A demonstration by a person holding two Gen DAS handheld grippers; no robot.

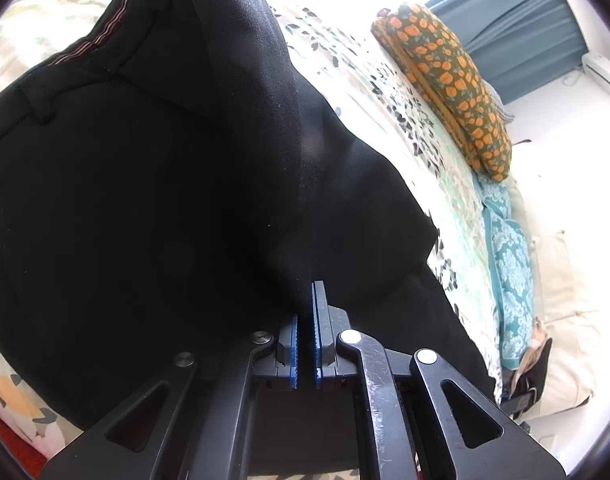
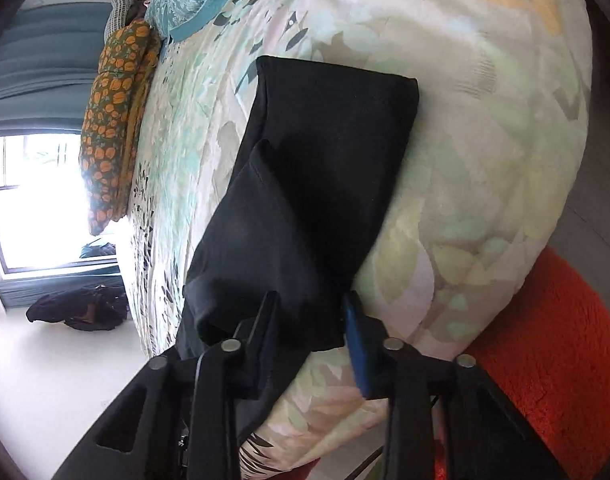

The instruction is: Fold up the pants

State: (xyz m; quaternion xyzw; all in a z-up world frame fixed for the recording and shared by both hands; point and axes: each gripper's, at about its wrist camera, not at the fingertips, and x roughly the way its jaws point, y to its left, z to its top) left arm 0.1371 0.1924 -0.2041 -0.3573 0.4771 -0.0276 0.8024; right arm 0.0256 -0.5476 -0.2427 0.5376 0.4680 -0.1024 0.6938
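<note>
Black pants (image 1: 153, 200) lie on a floral bedspread (image 1: 445, 168). In the left wrist view they fill most of the frame, with a striped waistband lining at the upper left. My left gripper (image 1: 307, 292) is shut on a fold of the black cloth and lifts it. In the right wrist view the pants (image 2: 317, 168) lie partly folded across the bedspread (image 2: 485, 140). My right gripper (image 2: 311, 312) is open, its fingers standing on either side of the near edge of the cloth.
A rolled orange-flowered blanket (image 1: 449, 92) and a teal pillow (image 1: 509, 272) lie at the bed's far side. A blue curtain (image 1: 521, 20) hangs behind. An orange-red rug (image 2: 553, 340) lies beside the bed. A dark bag (image 2: 85, 308) sits on the floor by the window (image 2: 33, 200).
</note>
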